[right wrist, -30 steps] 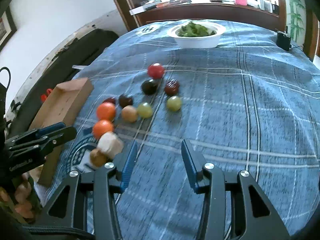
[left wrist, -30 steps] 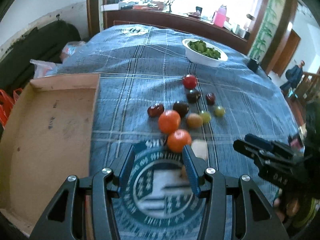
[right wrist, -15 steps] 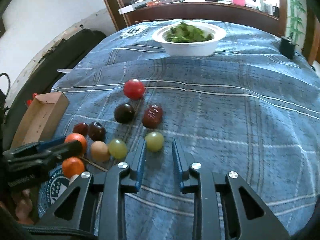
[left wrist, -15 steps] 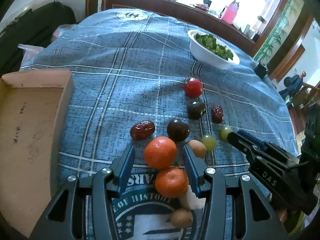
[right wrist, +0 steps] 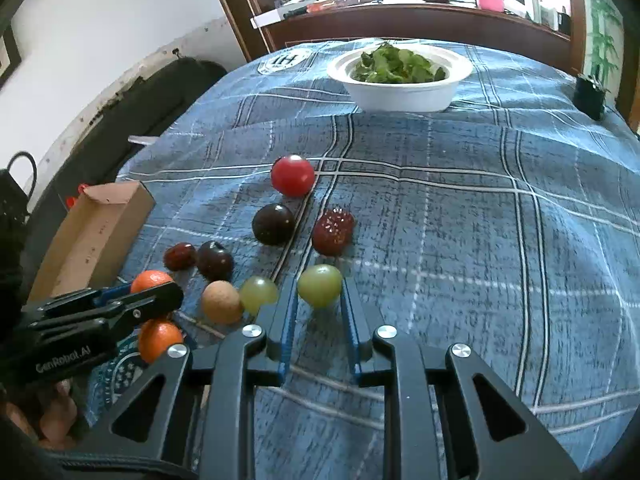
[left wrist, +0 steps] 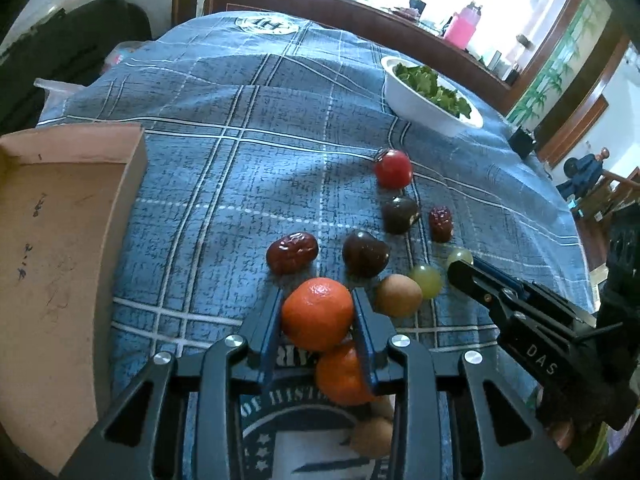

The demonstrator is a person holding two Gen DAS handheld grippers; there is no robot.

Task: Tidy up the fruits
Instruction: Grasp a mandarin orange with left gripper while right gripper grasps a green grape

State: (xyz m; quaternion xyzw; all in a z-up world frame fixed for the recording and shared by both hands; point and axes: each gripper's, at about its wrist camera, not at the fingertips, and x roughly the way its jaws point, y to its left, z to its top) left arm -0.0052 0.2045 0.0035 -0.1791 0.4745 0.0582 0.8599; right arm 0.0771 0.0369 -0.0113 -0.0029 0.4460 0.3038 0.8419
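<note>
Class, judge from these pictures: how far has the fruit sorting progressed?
Done: nothing; the brown cardboard box holds no fruit. In hand: left gripper pinches an orange tangerine; right gripper brackets a green grape. Left: everything else on the blue plaid cloth.

Surface materials and finishes

Tablecloth: matt woven blue cloth. Left tray: matt scuffed cardboard. Far bowl: smooth white, slightly glossy. Tomato: glossy. Near orange: dimpled peel. Gripper fingers: black plastic, blue pads.
</note>
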